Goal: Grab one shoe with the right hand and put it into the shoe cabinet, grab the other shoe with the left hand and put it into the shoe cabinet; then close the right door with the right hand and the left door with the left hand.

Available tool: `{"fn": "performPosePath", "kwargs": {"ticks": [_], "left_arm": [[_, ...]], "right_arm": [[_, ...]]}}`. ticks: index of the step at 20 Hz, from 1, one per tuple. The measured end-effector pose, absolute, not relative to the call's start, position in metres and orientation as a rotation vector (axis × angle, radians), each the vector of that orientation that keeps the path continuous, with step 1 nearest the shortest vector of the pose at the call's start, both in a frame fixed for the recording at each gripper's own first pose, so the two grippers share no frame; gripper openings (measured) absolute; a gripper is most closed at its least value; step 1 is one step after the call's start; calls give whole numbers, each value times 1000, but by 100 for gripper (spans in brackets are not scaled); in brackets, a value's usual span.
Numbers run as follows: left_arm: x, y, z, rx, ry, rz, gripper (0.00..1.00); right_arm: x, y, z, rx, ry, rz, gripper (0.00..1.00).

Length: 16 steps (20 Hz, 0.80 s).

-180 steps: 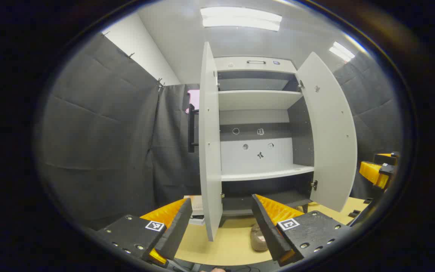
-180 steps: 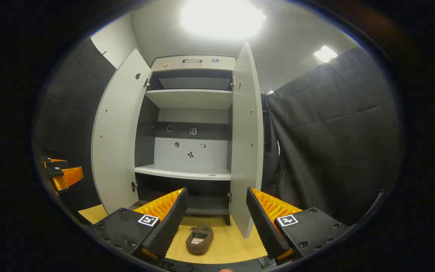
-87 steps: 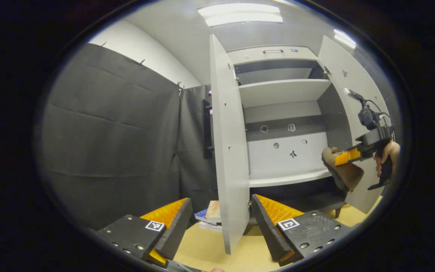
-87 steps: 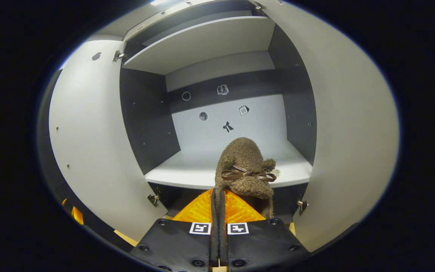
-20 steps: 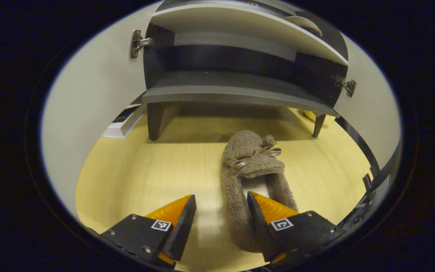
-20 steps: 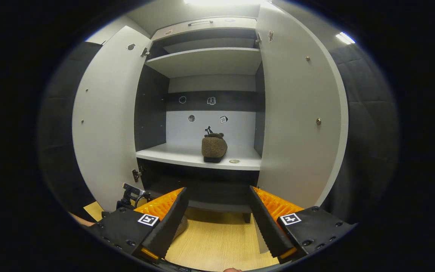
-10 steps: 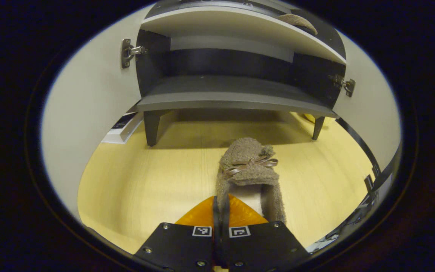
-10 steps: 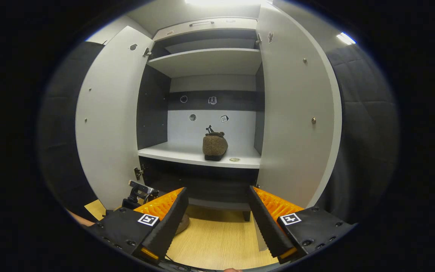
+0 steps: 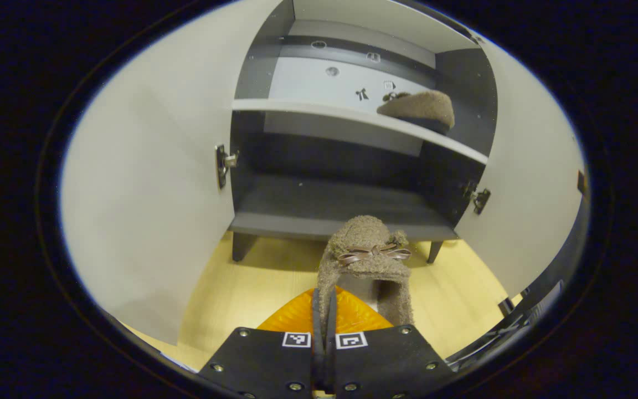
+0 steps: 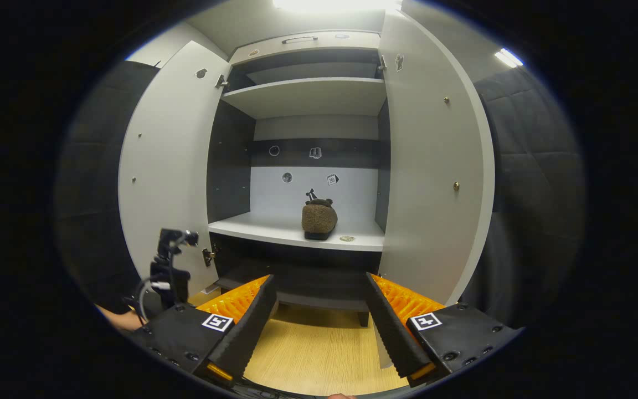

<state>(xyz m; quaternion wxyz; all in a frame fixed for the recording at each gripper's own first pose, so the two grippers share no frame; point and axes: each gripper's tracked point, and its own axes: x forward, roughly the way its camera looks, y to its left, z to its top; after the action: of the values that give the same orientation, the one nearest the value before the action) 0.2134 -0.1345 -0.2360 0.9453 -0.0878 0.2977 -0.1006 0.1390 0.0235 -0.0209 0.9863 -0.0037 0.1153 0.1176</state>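
Left gripper view, scanning left to right: left door [image 9: 147, 205] swung wide at 9 o'clock, shoe cabinet [image 9: 352, 199] open in the middle, right door [image 9: 529, 188] at 3 o'clock. Left claw [image 9: 323, 302] is pressed together on the near side wall of the second shoe [image 9: 368, 260], pinching it; the shoe looks lifted clear of the wood floor [image 9: 230, 288], though the gap underneath can't be confirmed. Shoe's long axis runs straight out from the claw, toe and bow toward 12 o'clock, pointing at the cabinet's dark bottom shelf [image 9: 346, 205]. White middle shelf [image 9: 319, 111] sits higher at 12 o'clock, with the first shoe [image 9: 420, 108] already parked on its right half, around 1 o'clock. So the key relation: target shelf is up and ahead of the held shoe, free space is left of the parked one. My read: the claw needs to go up, then forward, toe first, keeping left. Right gripper view, same sweep: left claw's rig [image 10: 170, 266] low at 8 o'clock beside the left door, first shoe on the middle shelf just above centre, right door at 2 o'clock. Right claw [image 10: 319, 321] is spread wide, holding nothing, well back from the cabinet. Right door is the nearer one to it for closing later. Both doors not yet closed.
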Motion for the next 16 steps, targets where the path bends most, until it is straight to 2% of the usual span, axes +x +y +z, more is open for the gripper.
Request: {"fn": "performPosePath", "kwargs": {"ticks": [3, 10, 16], "left_arm": [[215, -119, -206, -201, 515, -195, 1], [233, -121, -194, -280, 337, -164, 1], [265, -114, -140, -289, 242, -138, 1]], "right_arm": [[136, 24, -22, 0, 235, 244, 100], [126, 28, -17, -3, 224, 265, 100], [124, 21, -22, 9, 234, 258, 100]]}}
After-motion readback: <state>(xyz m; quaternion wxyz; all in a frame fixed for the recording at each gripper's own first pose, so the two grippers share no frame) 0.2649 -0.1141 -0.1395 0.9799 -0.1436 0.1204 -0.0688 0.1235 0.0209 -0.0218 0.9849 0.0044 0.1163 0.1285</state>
